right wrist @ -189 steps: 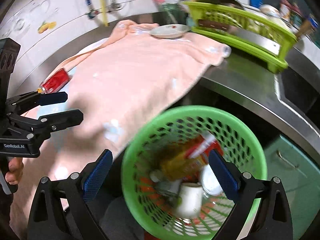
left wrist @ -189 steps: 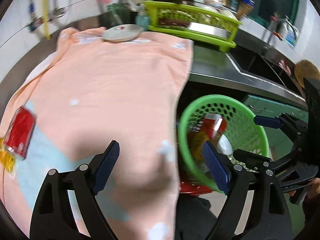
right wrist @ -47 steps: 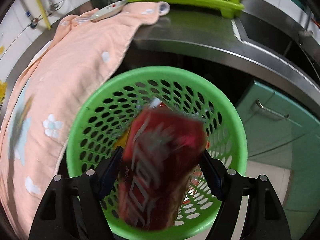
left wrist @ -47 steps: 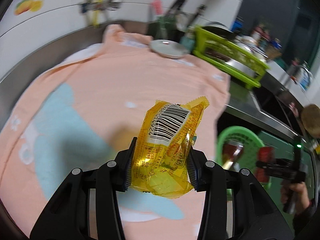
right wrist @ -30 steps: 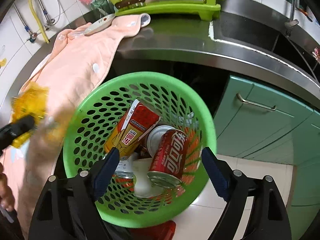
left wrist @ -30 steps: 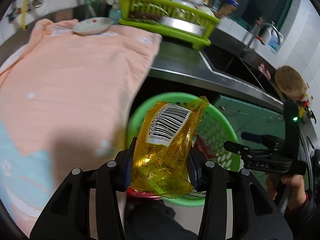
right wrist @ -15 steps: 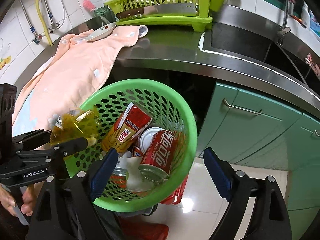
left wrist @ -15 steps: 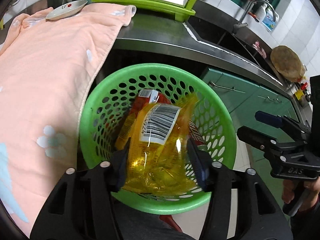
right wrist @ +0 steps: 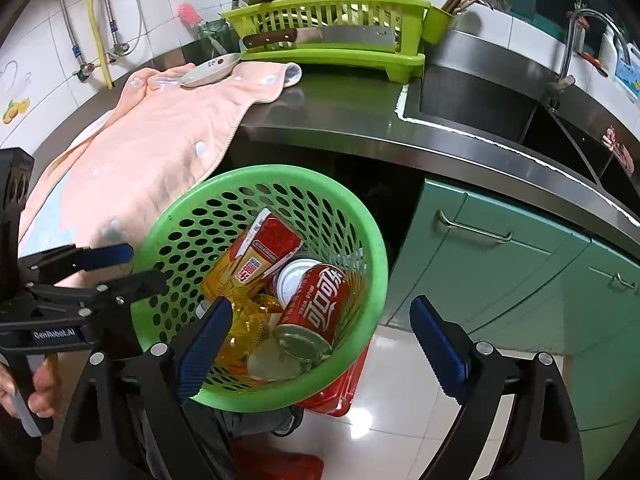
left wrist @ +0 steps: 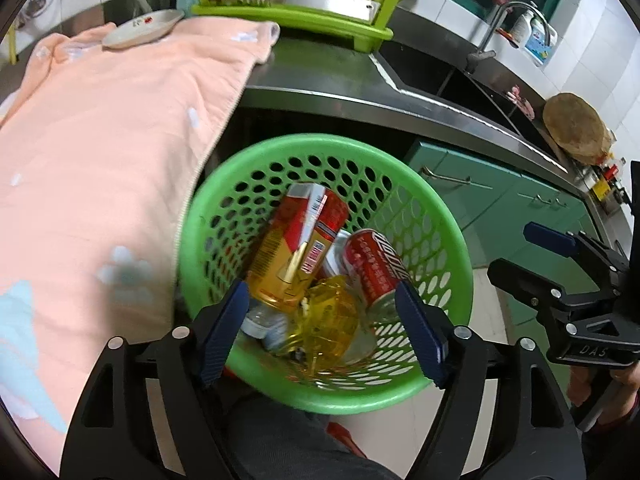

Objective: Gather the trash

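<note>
Yellow crinkly wrapper (left wrist: pixel 326 320), light, soft, slippery: lying loose in green basket (left wrist: pixel 448 216) at lower centre, pinch at a seam; left gripper (left wrist: pixel 320 328) just opened wide, empty; right gripper (right wrist: pixel 320 340) likewise.

We read "GenRobot.AI" in white on the left gripper (right wrist: pixel 124 268), at the left edge of the right-wrist view. On the right gripper (left wrist: pixel 520 252), lower right in the left-wrist view, stood "DAS". The red can (right wrist: pixel 312 312) in the basket (right wrist: pixel 372 248) bore white Chinese script, which we could not make out.
</note>
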